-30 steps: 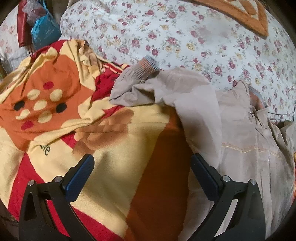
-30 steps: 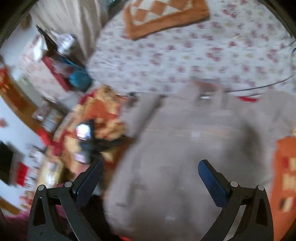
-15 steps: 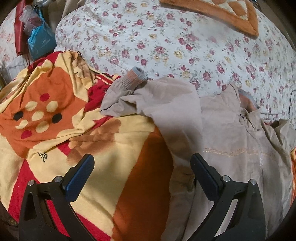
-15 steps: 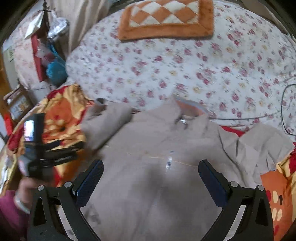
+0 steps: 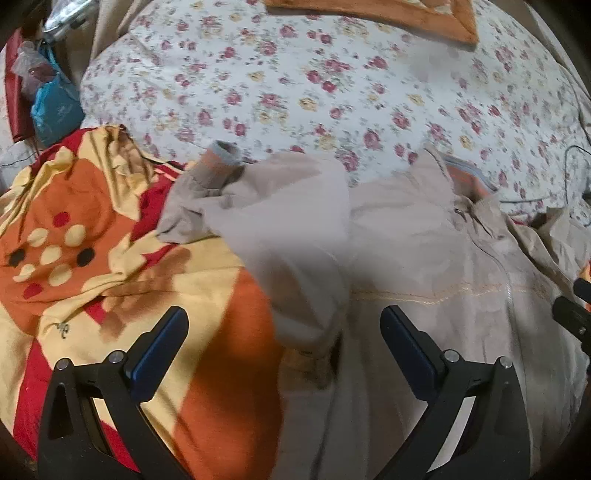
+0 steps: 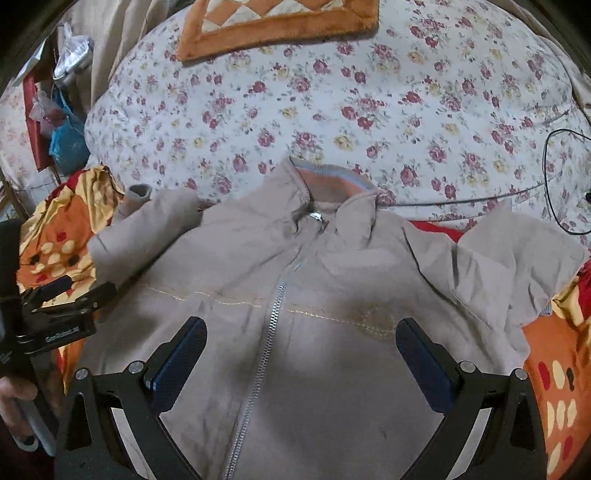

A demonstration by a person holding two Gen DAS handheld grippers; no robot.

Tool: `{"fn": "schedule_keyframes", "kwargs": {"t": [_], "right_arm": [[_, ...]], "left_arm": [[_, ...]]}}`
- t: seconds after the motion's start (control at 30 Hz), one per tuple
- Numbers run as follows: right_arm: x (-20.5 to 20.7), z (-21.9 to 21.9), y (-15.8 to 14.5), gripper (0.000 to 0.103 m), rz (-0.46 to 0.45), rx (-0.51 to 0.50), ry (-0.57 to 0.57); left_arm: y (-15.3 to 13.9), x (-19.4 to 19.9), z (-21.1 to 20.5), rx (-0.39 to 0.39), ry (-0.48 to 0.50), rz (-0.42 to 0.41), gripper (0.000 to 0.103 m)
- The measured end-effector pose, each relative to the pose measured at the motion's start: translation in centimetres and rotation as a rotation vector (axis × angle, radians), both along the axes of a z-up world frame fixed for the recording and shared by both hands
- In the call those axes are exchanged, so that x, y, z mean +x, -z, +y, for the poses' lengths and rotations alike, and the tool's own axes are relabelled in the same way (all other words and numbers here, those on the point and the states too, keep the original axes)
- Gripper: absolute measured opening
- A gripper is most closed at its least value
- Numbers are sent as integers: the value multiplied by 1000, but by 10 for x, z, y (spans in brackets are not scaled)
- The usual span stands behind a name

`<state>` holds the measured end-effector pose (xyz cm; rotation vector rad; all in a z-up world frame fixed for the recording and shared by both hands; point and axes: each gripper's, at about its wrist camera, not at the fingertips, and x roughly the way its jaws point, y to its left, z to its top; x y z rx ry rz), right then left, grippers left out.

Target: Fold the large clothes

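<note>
A beige zip-up jacket (image 6: 295,295) lies front up on the bed, zipper closed, collar toward the far side. Its left sleeve (image 5: 280,221) is bent, with the ribbed cuff (image 5: 221,155) pointing up and away. Its right sleeve (image 6: 517,258) is spread to the right. My left gripper (image 5: 284,343) is open and empty above the left sleeve and armpit; it also shows at the left of the right wrist view (image 6: 66,295). My right gripper (image 6: 299,354) is open and empty above the jacket's chest.
An orange, red and yellow blanket (image 5: 110,258) lies under the jacket. A floral duvet (image 6: 332,92) lies behind, with an orange checked cushion (image 6: 277,22) on it. A black cable (image 6: 554,184) runs at the right. Bags and clutter (image 5: 48,92) stand at the far left.
The left gripper has shifted right, toward the jacket's sleeve and body. The right gripper has swung to face the jacket squarely over the chest. Both stay open.
</note>
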<state>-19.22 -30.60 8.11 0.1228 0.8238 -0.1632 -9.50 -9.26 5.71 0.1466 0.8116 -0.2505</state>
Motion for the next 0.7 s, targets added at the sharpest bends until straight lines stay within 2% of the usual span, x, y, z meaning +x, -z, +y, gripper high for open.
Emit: {"fn": "schedule_keyframes", "kwargs": {"t": [0.17,0.43,0.7], "right_arm": [[1,3,7,103,20,-5,16],[5,5,12,103,44,-6,16],[8,8,15,103,53,-7,5]], "left_arm": [[2,-1,-6,6,19,3,103],[4,8,1,-28,-10,40,103],[6,11,1,-27,-14,43,103]]}}
